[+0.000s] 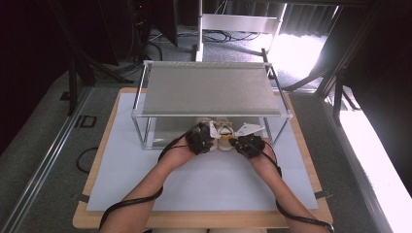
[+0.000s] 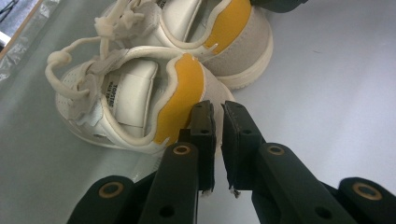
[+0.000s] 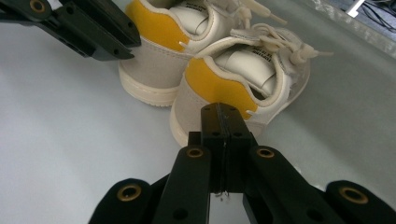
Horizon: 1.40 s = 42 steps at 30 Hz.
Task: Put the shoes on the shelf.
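left gripper (image 2: pixel 215 109) | at left shoe (image 2: pixel 135 98) heel | right gripper (image 3: pixel 222 114) at right shoe (image 3: pixel 243 79) heel

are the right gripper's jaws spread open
No, in the right gripper view the right gripper has its two black jaws pressed flat together, with no gap, just behind the heel of the near shoe.

The high view looks from above the near edge of the table (image 1: pixel 121 213), forward and down; it is far enough to take in the whole table, the metal shelf (image 1: pixel 209 87) at its far edge and the floor behind. The left gripper view sits low and very near, looking along the left gripper (image 2: pixel 217 116) at the heels of a pair of small shoes (image 2: pixel 140 98). The right gripper view is equally low and close behind the right gripper (image 3: pixel 223 114). Both gripper views share the shoes, and the left gripper's jaws show at the upper left corner of the right gripper view.
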Available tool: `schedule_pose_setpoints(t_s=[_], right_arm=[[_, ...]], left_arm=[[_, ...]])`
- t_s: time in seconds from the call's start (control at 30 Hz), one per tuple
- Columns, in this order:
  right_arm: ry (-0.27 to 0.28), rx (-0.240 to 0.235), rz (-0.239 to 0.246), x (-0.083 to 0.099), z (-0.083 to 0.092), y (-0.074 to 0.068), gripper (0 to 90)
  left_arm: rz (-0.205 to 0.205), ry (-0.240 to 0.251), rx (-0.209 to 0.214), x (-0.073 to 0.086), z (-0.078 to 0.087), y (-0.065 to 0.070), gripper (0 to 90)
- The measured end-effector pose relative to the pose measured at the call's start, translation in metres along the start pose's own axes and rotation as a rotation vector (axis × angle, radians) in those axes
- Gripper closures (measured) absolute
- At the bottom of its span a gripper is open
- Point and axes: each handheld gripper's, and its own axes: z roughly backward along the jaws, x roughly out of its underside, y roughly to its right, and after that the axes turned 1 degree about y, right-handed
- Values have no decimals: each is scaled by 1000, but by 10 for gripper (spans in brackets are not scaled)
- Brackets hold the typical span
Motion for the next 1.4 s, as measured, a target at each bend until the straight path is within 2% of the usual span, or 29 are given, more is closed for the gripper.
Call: schedule_pose_setpoints(t_s=[0.03, 0.23, 0.47, 0.6, 0.8, 0.87, 0.97, 1.03, 1.07, 1.13, 1.23, 1.3, 1.4], right_arm=[[-1, 0, -3, 0, -1, 1, 898], [4, 20, -6, -4, -8, 2, 898], [9, 32, -38, -6, -20, 6, 898], [14, 36, -49, -7, -25, 8, 897], [14, 23, -45, -5, -21, 5, 871], [22, 15, -44, -4, -17, 3, 864], [34, 4, -62, -1, -11, 2, 832], [45, -1, -64, 1, -6, 2, 777], [45, -9, -64, 1, -4, 2, 752], [49, -10, -64, 4, 1, 1, 658], [49, -10, -57, 7, 4, 0, 529], [49, -10, -56, 10, 6, 0, 458], [58, -3, -63, 14, 10, -1, 384]], left_arm=[[12, 3, 2, 0, -1, -1, 825], [10, 4, -4, -1, -5, -3, 824], [15, -2, -17, -3, -13, -8, 825], [32, 3, -15, -3, -16, -11, 825], [43, 27, -4, -1, -13, -7, 823], [31, 33, -1, -1, -10, -4, 810], [33, 47, 13, 0, -5, 0, 786], [33, 51, 17, 1, -1, 2, 783], [34, 58, 23, 2, 0, 3, 748], [37, 63, 23, 4, 4, 5, 741], [45, 58, 36, 8, 7, 7, 637], [61, 60, 50, 11, 9, 7, 538], [70, 71, 41, 16, 12, 8, 366]])
